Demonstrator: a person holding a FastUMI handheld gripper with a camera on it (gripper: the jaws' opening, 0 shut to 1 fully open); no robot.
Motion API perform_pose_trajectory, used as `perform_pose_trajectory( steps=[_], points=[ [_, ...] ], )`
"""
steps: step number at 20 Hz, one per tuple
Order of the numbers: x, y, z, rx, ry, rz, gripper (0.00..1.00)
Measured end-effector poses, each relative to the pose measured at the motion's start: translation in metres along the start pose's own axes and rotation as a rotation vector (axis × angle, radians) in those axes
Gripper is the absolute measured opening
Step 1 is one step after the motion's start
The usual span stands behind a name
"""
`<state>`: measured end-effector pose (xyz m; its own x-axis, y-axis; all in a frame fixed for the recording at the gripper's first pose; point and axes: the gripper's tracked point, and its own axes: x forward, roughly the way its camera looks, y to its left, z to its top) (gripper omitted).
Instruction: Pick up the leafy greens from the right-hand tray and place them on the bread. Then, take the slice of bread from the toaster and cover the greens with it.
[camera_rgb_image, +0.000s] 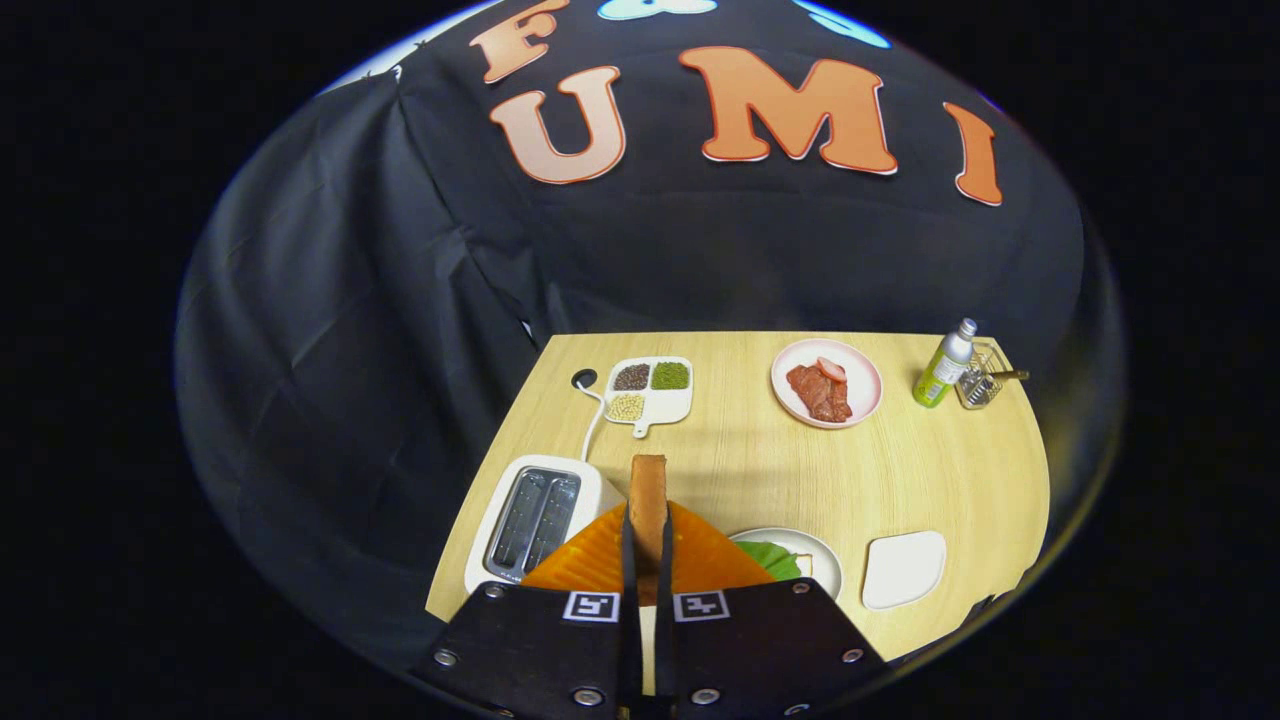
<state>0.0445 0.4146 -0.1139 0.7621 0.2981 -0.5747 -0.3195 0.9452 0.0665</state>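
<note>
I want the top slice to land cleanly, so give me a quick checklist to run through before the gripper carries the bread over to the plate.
1. Grip: the gripper holds the brown-crusted slice of bread edge-on between both fingers: ok.
2. Slice out of the white two-slot toaster: both slots look empty: ok.
3. Green leafy greens already on the round white plate beside the fingers: ok.
4. Bottom bread under the greens: a pale corner shows, the rest is hidden by the fingers: cannot tell.
5. Path to the plate over the light wooden table: nothing stands between: ok.
</note>
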Motion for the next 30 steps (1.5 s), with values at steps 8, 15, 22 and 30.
perform_pose_trajectory(
  steps=[8, 15, 22, 30],
  points=[
    [0.018, -0.049, -0.043, 0.022, 0.063, 0.001, 0.05],
    [0.054, -0.075, -0.093, 0.038, 0.146, 0.027, 0.05],
    [0.084, -0.081, -0.13, 0.046, 0.201, 0.07, 0.05],
    [0.091, -0.121, -0.141, 0.118, 0.198, 0.05, 0.06]
  ],
)
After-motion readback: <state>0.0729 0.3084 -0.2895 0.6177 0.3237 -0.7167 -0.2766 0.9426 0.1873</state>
